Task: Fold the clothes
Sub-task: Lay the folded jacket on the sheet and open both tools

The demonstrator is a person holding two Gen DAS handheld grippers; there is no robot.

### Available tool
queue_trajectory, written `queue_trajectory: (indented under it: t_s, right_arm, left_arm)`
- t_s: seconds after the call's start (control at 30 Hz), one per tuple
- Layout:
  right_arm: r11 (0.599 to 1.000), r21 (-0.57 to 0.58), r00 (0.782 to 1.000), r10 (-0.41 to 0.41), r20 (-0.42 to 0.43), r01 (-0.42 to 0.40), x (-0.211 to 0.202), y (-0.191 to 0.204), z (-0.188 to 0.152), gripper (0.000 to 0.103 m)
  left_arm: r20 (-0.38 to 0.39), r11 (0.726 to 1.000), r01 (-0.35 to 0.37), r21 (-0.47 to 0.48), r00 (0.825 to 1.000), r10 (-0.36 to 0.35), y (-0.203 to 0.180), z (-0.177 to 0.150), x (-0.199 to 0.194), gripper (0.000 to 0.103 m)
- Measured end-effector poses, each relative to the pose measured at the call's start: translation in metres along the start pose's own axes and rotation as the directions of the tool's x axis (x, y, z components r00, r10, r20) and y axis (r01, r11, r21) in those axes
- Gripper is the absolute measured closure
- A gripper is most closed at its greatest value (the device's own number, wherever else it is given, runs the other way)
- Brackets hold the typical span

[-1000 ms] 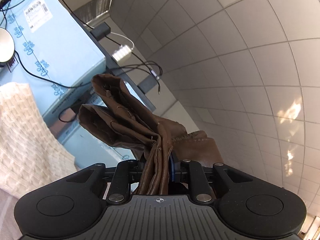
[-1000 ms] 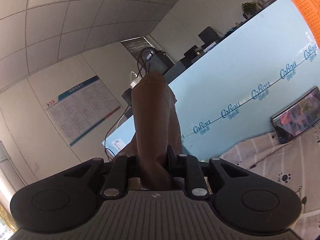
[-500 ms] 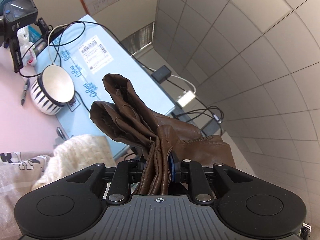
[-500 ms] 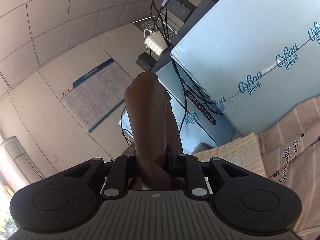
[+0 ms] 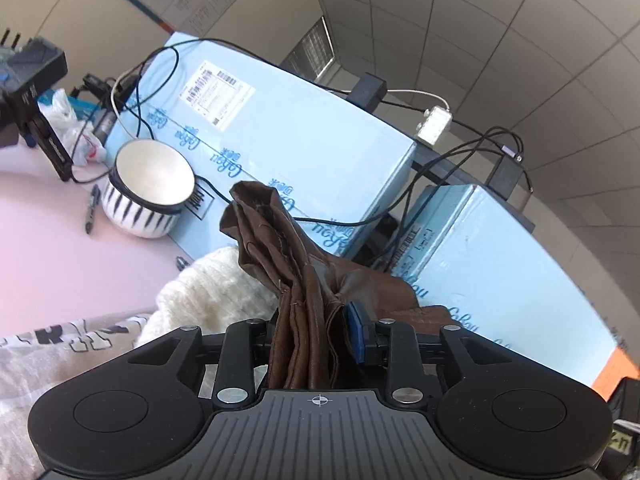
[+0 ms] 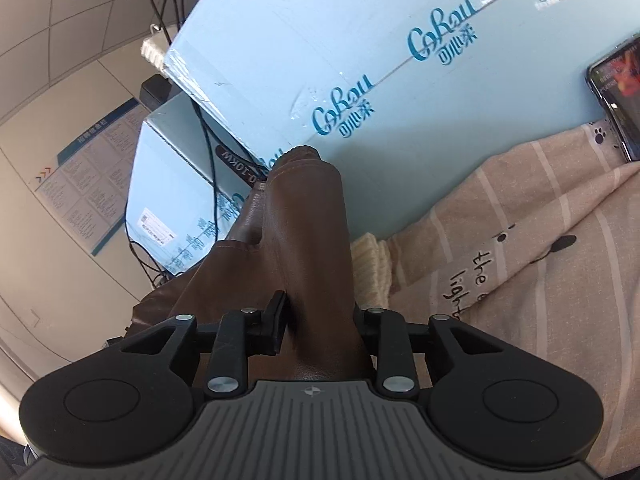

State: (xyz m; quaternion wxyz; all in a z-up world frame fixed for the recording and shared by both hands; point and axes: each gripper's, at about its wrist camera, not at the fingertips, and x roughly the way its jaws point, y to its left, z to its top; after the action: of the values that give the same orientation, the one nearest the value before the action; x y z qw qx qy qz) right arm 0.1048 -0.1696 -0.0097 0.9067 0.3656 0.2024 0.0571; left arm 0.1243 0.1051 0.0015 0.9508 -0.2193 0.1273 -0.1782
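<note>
A brown leather-like garment (image 5: 304, 300) is pinched in my left gripper (image 5: 312, 344), its bunched edge standing up in front of the fingers. My right gripper (image 6: 320, 320) is shut on another part of the same brown garment (image 6: 304, 232), which rises smooth and folded between the fingers. Both grippers hold it up in front of the pale blue boxes. Below lie a cream knitted garment (image 5: 208, 296) and a beige striped printed cloth (image 6: 520, 232).
Pale blue cardboard boxes (image 5: 312, 136) with cables stand behind. A white bowl with black stripes (image 5: 148, 188) and a pen (image 5: 91, 208) sit on the pink tabletop (image 5: 60, 264). A phone (image 6: 616, 92) leans at the right. A grey printed cloth (image 5: 52, 356) lies at the lower left.
Both grippers have tilted down from the ceiling toward the table and boxes, still holding the brown garment. The bowl, tabletop and striped cloth have come into view.
</note>
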Motion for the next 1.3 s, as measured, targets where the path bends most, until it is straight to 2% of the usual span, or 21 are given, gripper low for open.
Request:
queue_trajectory:
  t_s: [0.07, 0.13, 0.17, 0.23, 0.3, 0.37, 0.47, 0.53, 0.67, 0.8, 0.9, 1.03, 1.2, 1.3]
  right_arm:
    - [0.999, -0.028, 0.999, -0.038, 0.010, 0.039, 0.002, -0.001, -0.004, 0.068]
    - [0.996, -0.052, 0.997, -0.077, 0.024, 0.078, 0.003, -0.003, -0.008, 0.058]
    - [0.995, -0.050, 0.996, -0.089, 0.019, 0.090, 0.005, -0.005, -0.010, 0.056]
    - [0.993, -0.044, 0.994, -0.114, 0.005, 0.114, 0.009, -0.008, -0.012, 0.046]
    - [0.988, -0.063, 0.990, -0.142, -0.001, 0.141, 0.014, -0.010, -0.015, 0.038]
    - [0.983, -0.098, 0.987, -0.157, 0.018, 0.158, 0.015, -0.008, -0.019, 0.035]
    - [0.974, -0.135, 0.983, -0.178, 0.044, 0.182, 0.015, -0.005, -0.023, 0.028]
    - [0.968, -0.148, 0.979, -0.195, 0.057, 0.201, 0.016, -0.005, -0.024, 0.019]
    - [0.962, -0.160, 0.974, -0.215, 0.069, 0.223, 0.016, -0.004, -0.023, 0.013]
    - [0.949, -0.197, 0.968, -0.232, 0.096, 0.247, 0.008, 0.005, -0.020, 0.006]
    - [0.918, -0.273, 0.956, -0.258, 0.143, 0.288, 0.000, 0.020, -0.019, 0.000]
    - [0.884, -0.356, 0.952, -0.263, 0.156, 0.302, -0.015, 0.037, -0.019, 0.000]
    - [0.870, -0.389, 0.953, -0.273, 0.132, 0.303, -0.045, 0.042, -0.019, 0.000]
    - [0.865, -0.401, 0.954, -0.281, 0.108, 0.301, -0.063, 0.041, -0.018, 0.000]
  left_arm:
    - [0.015, 0.993, -0.080, 0.091, 0.997, 0.079, -0.011, -0.004, 0.001, 0.058]
    - [0.019, 0.977, -0.167, 0.133, 0.986, 0.165, -0.014, -0.005, 0.005, 0.046]
    - [0.010, 0.969, -0.201, 0.140, 0.979, 0.202, -0.013, -0.005, 0.007, 0.037]
    - [-0.016, 0.954, -0.261, 0.145, 0.964, 0.266, -0.010, -0.006, 0.013, 0.031]
    - [-0.034, 0.945, -0.292, 0.149, 0.953, 0.300, -0.007, -0.006, 0.017, 0.022]
    - [-0.026, 0.930, -0.329, 0.163, 0.941, 0.337, -0.007, -0.007, 0.017, 0.012]
    - [-0.013, 0.927, -0.341, 0.158, 0.938, 0.347, -0.008, -0.008, 0.014, 0.011]
    - [-0.002, 0.926, -0.344, 0.153, 0.937, 0.349, -0.010, -0.008, 0.011, 0.009]
    - [0.037, 0.912, -0.364, 0.190, 0.931, 0.364, -0.021, -0.009, 0.005, 0.005]
    - [0.078, 0.914, -0.343, 0.218, 0.939, 0.334, -0.032, -0.009, -0.004, 0.002]
    - [0.123, 0.910, -0.339, 0.238, 0.940, 0.318, -0.038, -0.009, -0.011, 0.000]
    - [0.153, 0.913, -0.345, 0.219, 0.936, 0.317, -0.038, -0.007, -0.016, 0.000]
    - [0.193, 0.914, -0.350, 0.206, 0.930, 0.312, -0.042, -0.008, -0.027, 0.000]
    - [0.163, 0.925, -0.332, 0.187, 0.939, 0.304, -0.051, -0.012, -0.039, 0.000]
